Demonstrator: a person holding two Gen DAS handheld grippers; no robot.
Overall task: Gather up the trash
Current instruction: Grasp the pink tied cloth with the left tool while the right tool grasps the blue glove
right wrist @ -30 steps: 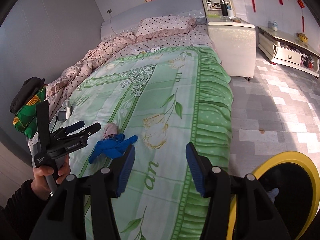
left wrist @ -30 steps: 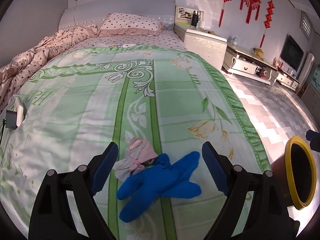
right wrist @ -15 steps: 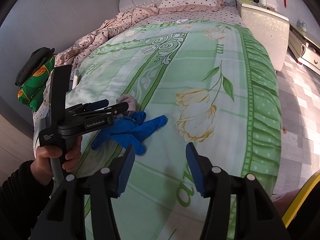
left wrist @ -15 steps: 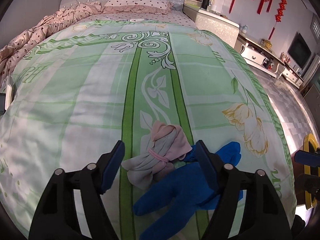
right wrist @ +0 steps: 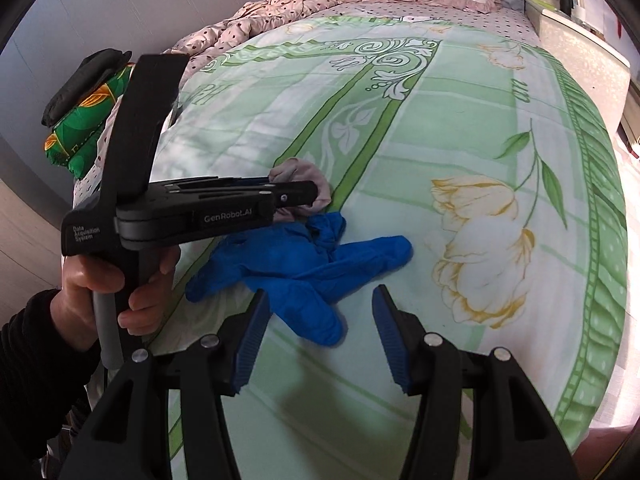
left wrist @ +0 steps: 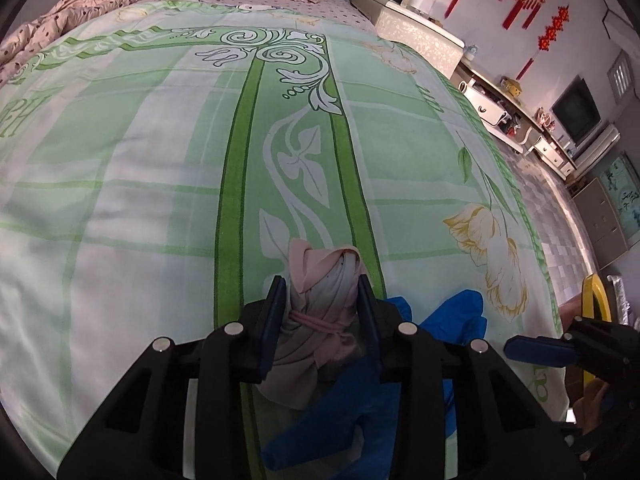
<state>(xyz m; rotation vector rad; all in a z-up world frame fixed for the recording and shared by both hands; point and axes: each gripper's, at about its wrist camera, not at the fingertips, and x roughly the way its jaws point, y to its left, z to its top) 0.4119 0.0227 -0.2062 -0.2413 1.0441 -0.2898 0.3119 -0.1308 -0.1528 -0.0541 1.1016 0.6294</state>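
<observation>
Left wrist view: left gripper [left wrist: 322, 294] straddles the bunched grey-pink cloth [left wrist: 320, 312], a rag tied round with a pink band, lying on the green floral bedspread [left wrist: 160, 200]. Its fingers [left wrist: 276, 300] are closing, cloth between them; the blue pads sit right against both sides of the bundle, though I cannot tell whether they press it yet. Likely reason for the placement: the banded waist is the narrowest, firmest part, so a pinch there should lift the whole wad.

Blue glove [right wrist: 304, 256] lies flat on the bedspread, touching the cloth's near edge and partly under the left gripper body.

Right wrist view: right gripper [right wrist: 318, 328] hangs above the glove, fingers released and half spread, nothing between them. One glove finger points toward the gap. Judgement: it is lined up for the glove so both pieces of trash go in one pass.

Yellow-rimmed bin [left wrist: 596, 304] shows at the bed's right edge in the left view, near the foot; mostly cut off. Neither item is collected yet.

Risk: the glove could drag along with the cloth.
</observation>
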